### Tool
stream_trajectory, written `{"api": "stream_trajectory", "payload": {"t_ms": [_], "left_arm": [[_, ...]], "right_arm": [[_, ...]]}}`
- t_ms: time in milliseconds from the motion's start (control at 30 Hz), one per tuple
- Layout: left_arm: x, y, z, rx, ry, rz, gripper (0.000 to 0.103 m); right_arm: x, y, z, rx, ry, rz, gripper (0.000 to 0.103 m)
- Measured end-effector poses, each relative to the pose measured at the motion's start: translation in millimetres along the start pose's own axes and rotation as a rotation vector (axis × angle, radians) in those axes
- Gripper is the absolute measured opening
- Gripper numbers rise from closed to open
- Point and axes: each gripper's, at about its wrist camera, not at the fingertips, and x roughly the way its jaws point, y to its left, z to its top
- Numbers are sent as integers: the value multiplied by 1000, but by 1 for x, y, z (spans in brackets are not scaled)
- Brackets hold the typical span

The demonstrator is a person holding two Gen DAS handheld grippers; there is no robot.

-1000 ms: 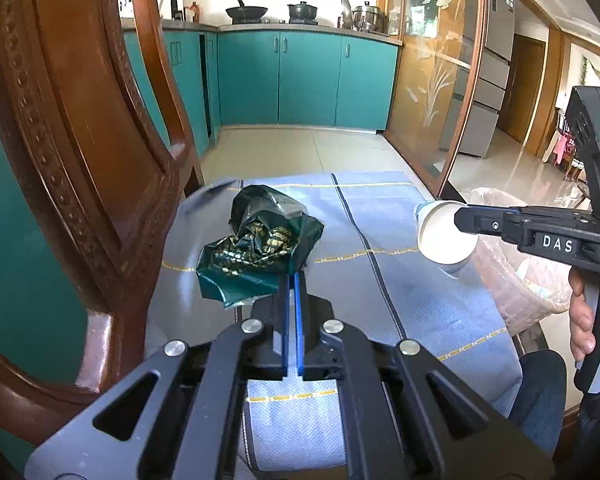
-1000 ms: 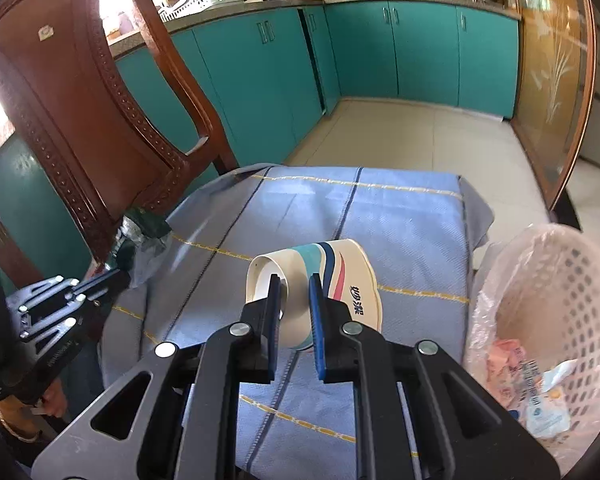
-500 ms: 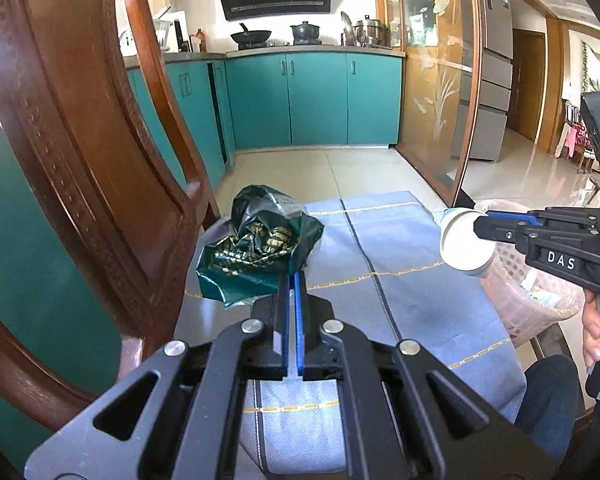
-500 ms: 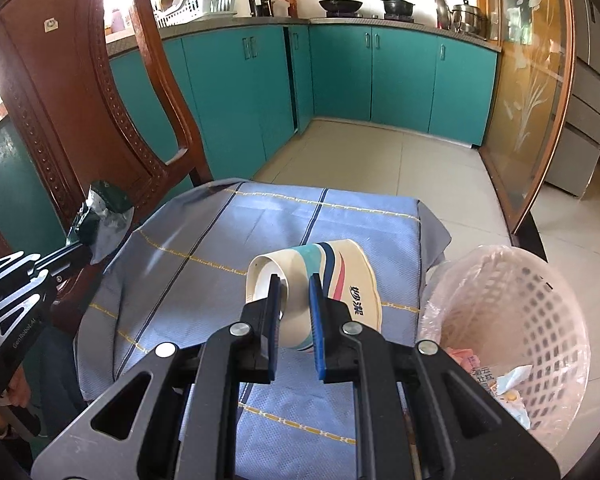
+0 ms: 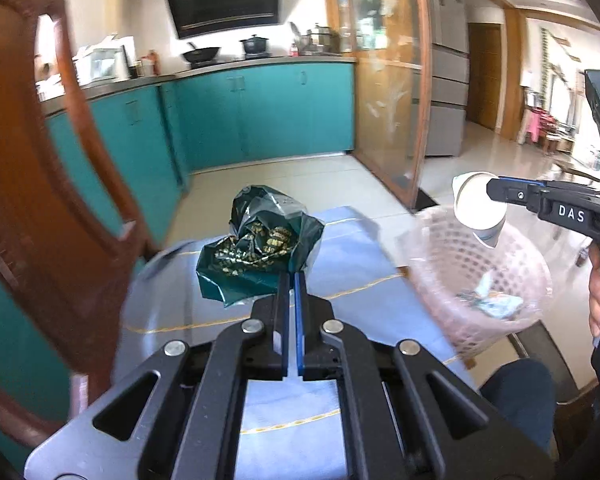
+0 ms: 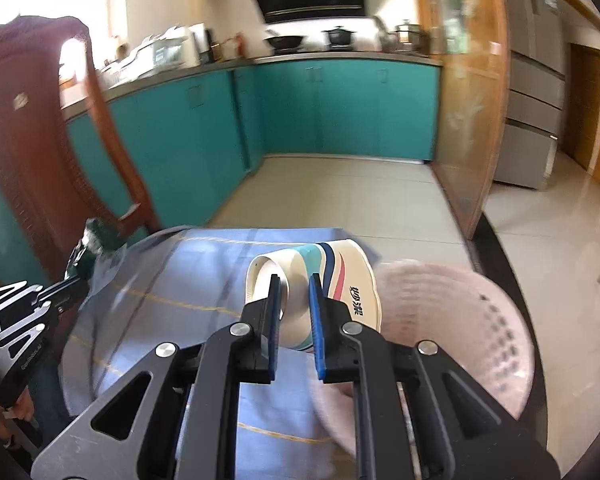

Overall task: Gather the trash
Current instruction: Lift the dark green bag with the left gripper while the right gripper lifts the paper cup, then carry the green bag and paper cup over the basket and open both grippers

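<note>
Both grippers have risen since a second ago. Right gripper (image 6: 295, 292) is pinching the paper cup (image 6: 320, 284) by its wall, holding it on its side above the pink basket (image 5: 512, 264). Left gripper (image 5: 291, 280), jaws nearly closed, is gripping the crumpled green bag (image 5: 256, 248) above the blue cloth (image 5: 360, 264), near the wooden chair (image 5: 32, 184).
</note>
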Motion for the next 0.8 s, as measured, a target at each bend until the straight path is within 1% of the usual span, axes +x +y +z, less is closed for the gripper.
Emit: {"api": "stream_trajectory", "payload": {"t_ms": [67, 100, 167, 267, 333, 500, 567, 600, 633, 667, 700, 733, 767, 800], "left_arm": [[8, -15, 6, 19, 2, -64, 3], [12, -25, 9, 22, 6, -110, 3], [18, -41, 14, 33, 12, -166, 3], [30, -70, 21, 69, 13, -211, 3], [39, -89, 25, 81, 17, -258, 3], [67, -139, 33, 118, 41, -381, 3], [84, -161, 33, 139, 66, -429, 5], [93, -171, 32, 150, 82, -433, 10], [100, -176, 30, 160, 98, -433, 33], [107, -182, 28, 167, 116, -419, 45], [109, -184, 24, 165, 126, -391, 54], [110, -182, 22, 154, 132, -366, 54], [109, -178, 20, 145, 136, -361, 55], [107, -172, 18, 136, 135, -352, 59]], "right_arm": [[-8, -27, -5, 44, -5, -43, 15], [-11, -38, -8, 65, -5, -60, 15], [-21, -66, -15, 117, -8, -92, 15], [-31, -96, -25, 176, -9, -124, 15], [-36, -113, -31, 204, -5, -147, 15], [-42, -130, -39, 220, 0, -175, 15], [-42, -136, -42, 232, 1, -179, 15], [-42, -139, -42, 235, 0, -180, 15], [-41, -141, -43, 238, 1, -180, 15], [-38, -143, -45, 243, 4, -176, 15], [-37, -143, -47, 246, 6, -173, 15], [-33, -144, -49, 252, 12, -166, 15], [-27, -144, -51, 256, 22, -158, 15], [-20, -143, -52, 257, 33, -150, 15]]}}
